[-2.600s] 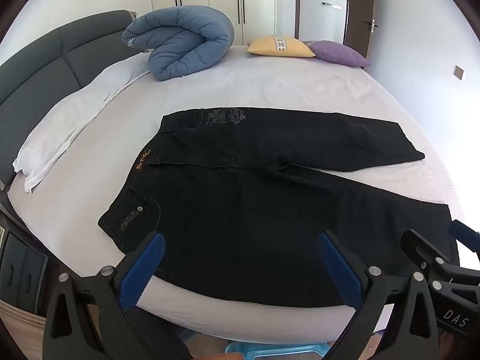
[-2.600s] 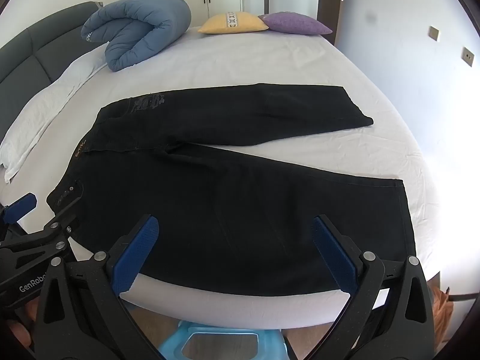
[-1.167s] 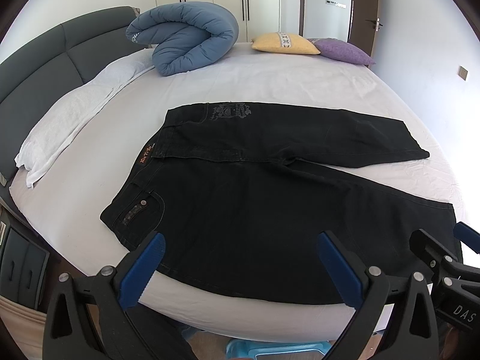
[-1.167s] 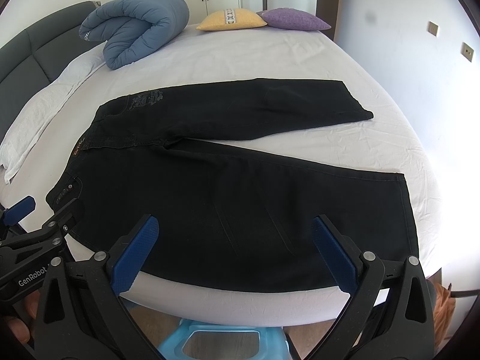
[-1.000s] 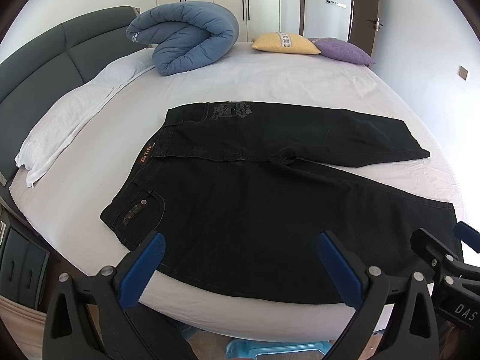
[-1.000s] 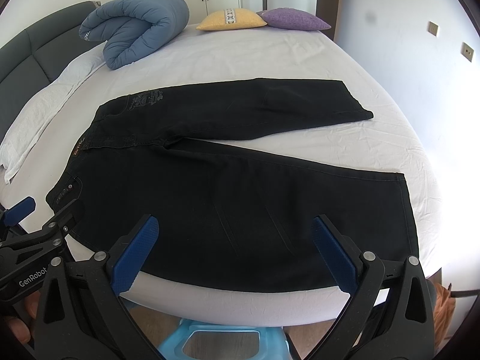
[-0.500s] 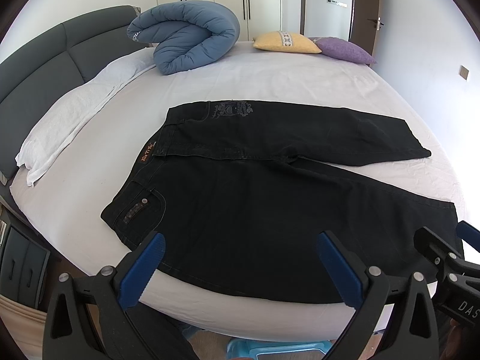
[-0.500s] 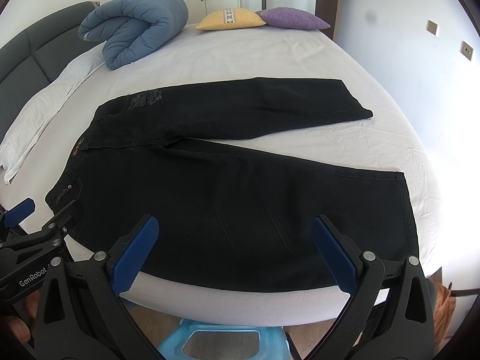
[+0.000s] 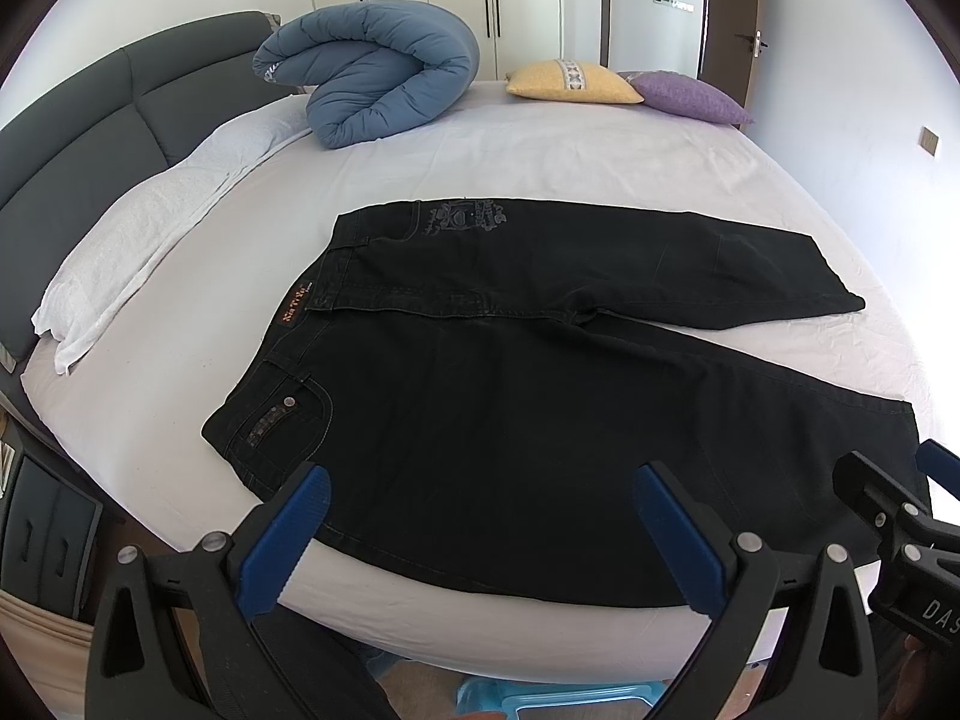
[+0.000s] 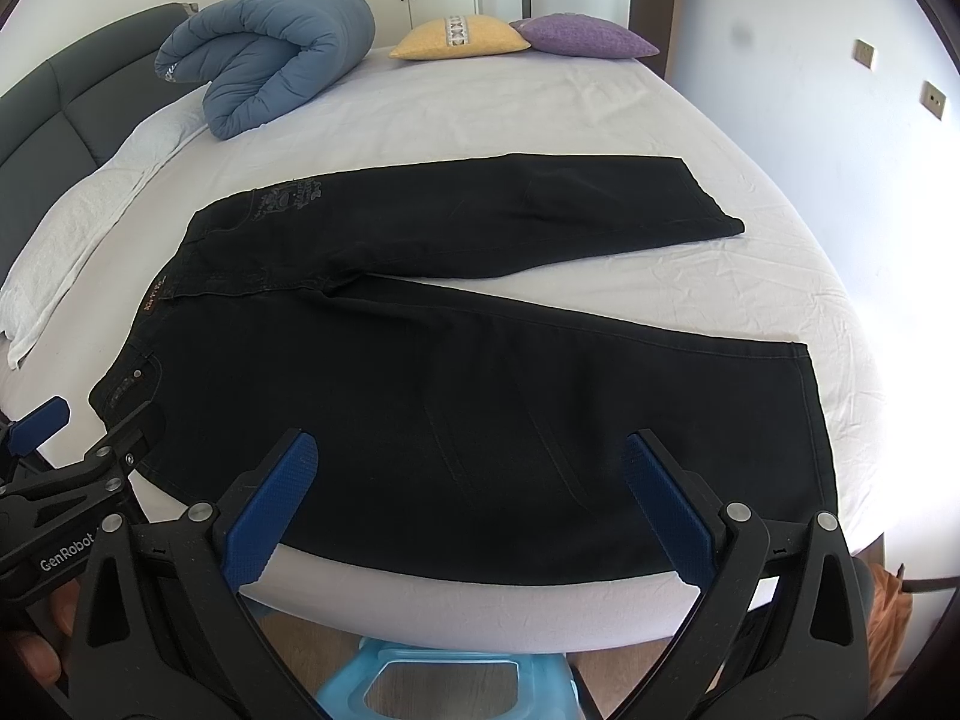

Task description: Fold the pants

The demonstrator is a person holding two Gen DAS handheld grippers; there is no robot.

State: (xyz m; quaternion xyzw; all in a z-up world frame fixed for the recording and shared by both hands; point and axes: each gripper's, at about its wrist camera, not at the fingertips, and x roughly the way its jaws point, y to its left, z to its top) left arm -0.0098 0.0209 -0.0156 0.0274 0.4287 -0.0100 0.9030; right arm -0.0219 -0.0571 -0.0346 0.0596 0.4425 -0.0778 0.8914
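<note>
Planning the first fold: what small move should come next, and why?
Probably lower both open tools, left and right, onto the near edge of the black denim pants. They lie flat, legs spread apart, ungrasped, so the near leg could fold over the far one.

Black pants (image 9: 540, 396) lie flat, unfolded, legs spread apart.

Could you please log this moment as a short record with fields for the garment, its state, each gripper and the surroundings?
garment: black pants
state: spread flat on the bed, legs apart, unfolded
left gripper: open, above the near edge, holding nothing
right gripper: open, above the near leg, holding nothing
surroundings: rolled blue duvet, yellow cushion, purple cushion
</note>
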